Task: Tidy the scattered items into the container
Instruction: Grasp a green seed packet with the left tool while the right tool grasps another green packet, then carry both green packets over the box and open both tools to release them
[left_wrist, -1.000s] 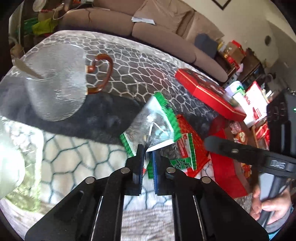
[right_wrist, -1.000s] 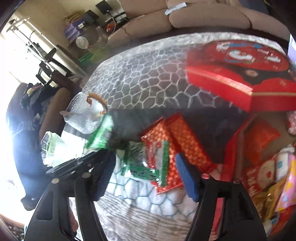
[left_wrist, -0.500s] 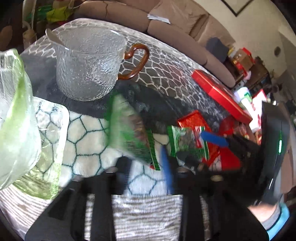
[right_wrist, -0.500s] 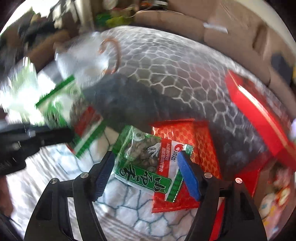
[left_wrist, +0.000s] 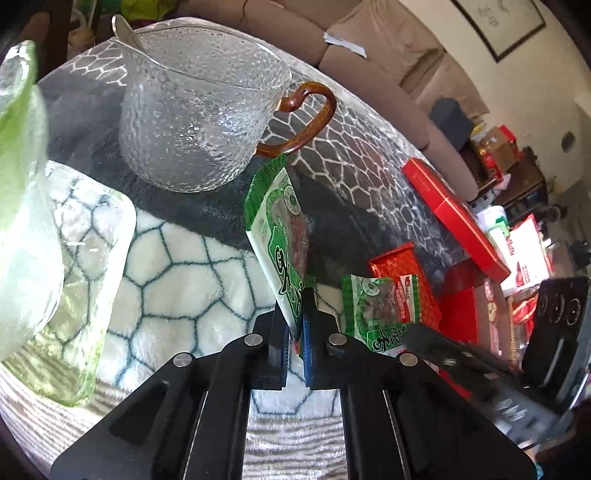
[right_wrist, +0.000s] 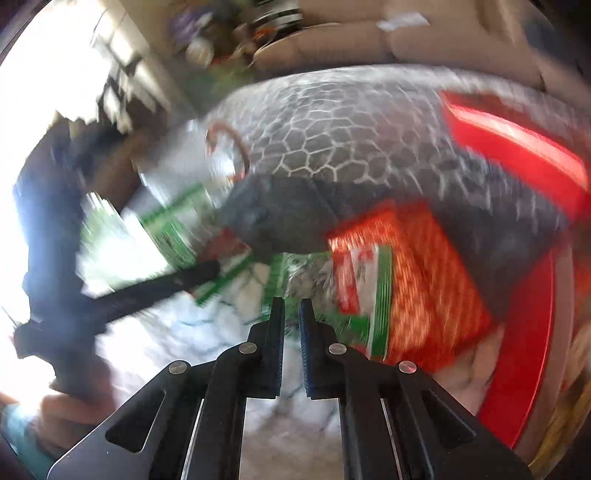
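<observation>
Green snack packet (left_wrist: 282, 236) upright, long axis vertical, pinched in left hand-held gripper (left_wrist: 294, 332)

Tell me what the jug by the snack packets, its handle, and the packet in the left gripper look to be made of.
Jug: clear glass with a dimpled, hammered surface; the cloth shows through it.
Handle: amber-brown and glossy, probably tinted glass, though it could be plastic.
Packet: thin shiny plastic film with green print and a see-through window, pinched in the left gripper.

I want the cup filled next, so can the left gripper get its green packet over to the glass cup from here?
Probably yes. The left gripper is shut on the green packet, whose top already sits beside the glass cup; nothing stands between them.
</observation>
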